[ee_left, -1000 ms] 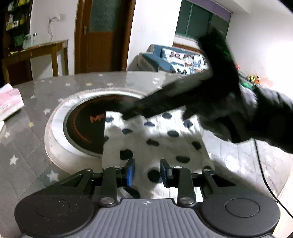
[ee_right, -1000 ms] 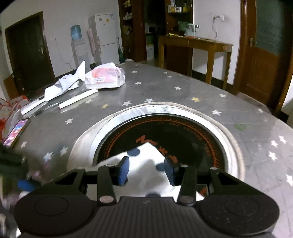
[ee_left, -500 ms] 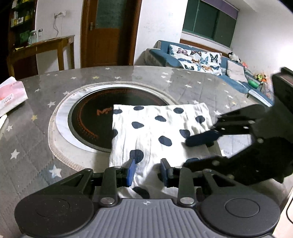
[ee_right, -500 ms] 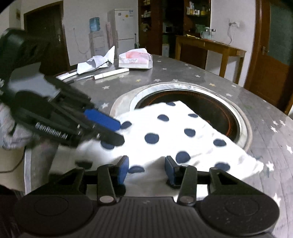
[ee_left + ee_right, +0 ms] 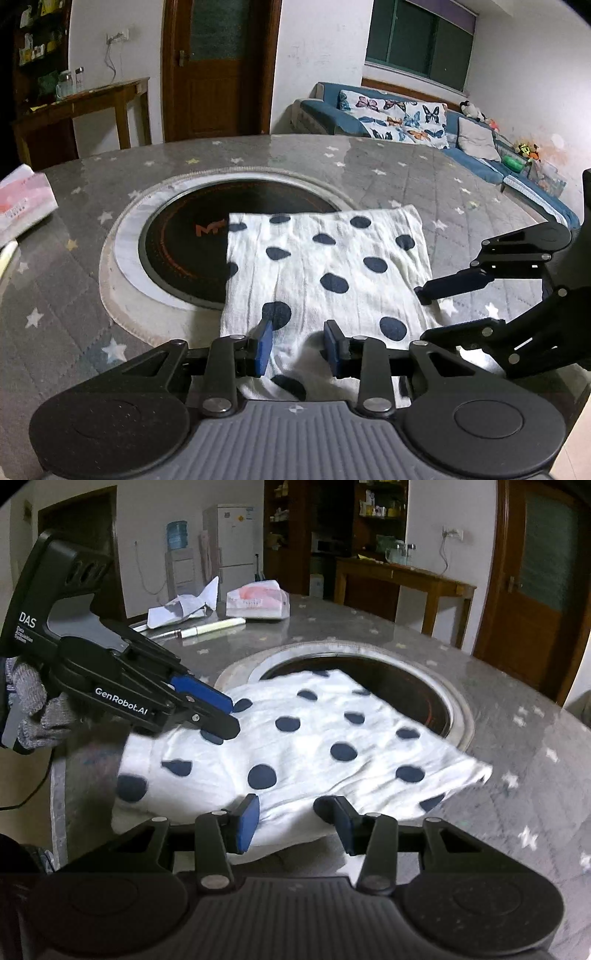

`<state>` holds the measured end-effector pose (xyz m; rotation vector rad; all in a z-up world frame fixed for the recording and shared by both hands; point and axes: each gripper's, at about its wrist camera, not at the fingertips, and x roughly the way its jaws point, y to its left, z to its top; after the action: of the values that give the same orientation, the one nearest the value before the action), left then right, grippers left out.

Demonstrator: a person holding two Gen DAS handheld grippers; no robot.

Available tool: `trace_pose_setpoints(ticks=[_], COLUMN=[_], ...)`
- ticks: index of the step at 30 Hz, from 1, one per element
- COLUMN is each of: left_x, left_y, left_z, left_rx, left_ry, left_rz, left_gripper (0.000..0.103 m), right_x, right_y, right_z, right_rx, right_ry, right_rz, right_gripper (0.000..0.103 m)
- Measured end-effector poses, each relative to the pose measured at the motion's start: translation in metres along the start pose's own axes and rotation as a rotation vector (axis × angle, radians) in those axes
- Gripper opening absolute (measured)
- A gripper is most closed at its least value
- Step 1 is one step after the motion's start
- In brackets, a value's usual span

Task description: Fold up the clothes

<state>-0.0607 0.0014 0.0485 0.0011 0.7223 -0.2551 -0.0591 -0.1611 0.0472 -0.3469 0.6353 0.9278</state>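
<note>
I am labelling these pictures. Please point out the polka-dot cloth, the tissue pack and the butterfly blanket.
polka-dot cloth [image 5: 325, 266], left wrist view, middle of its top layer.
tissue pack [image 5: 258, 603], right wrist view, its front face.
butterfly blanket [image 5: 399, 118], left wrist view, its centre.

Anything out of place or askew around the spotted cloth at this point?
Mostly tidy. The folded polka-dot cloth lies flat but partly overlaps the round black cooktop set into the table, rather than lying on the bare tabletop. Its corner nearest the right gripper looks slightly drawn out. Nothing is spilled or damaged.
</note>
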Motion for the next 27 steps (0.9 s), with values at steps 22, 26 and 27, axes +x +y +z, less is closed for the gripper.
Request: trace_pose_setpoints(ticks=[22, 26, 27], left_x=[0.021, 0.011, 0.009], left_y=[-0.017, -0.021, -0.023], left_z=[0.003, 0.01, 0.012], left_rx=[0.035, 0.051, 0.054], left_ry=[0.051, 0.028, 0.019], left_rz=[-0.028, -0.024, -0.03], left_gripper=[0.019, 0.019, 0.019], right_x=[0.001, -0.006, -0.009], right_y=[-0.004, -0.01, -0.012], right_z=[-0.012, -0.004, -0.002], right_rx=[0.022, 0.032, 0.035], right_ry=[0.015, -0.006, -0.019], right_rz=[0.041, 0.057, 0.055], right_gripper=[0.045, 0.045, 0.046])
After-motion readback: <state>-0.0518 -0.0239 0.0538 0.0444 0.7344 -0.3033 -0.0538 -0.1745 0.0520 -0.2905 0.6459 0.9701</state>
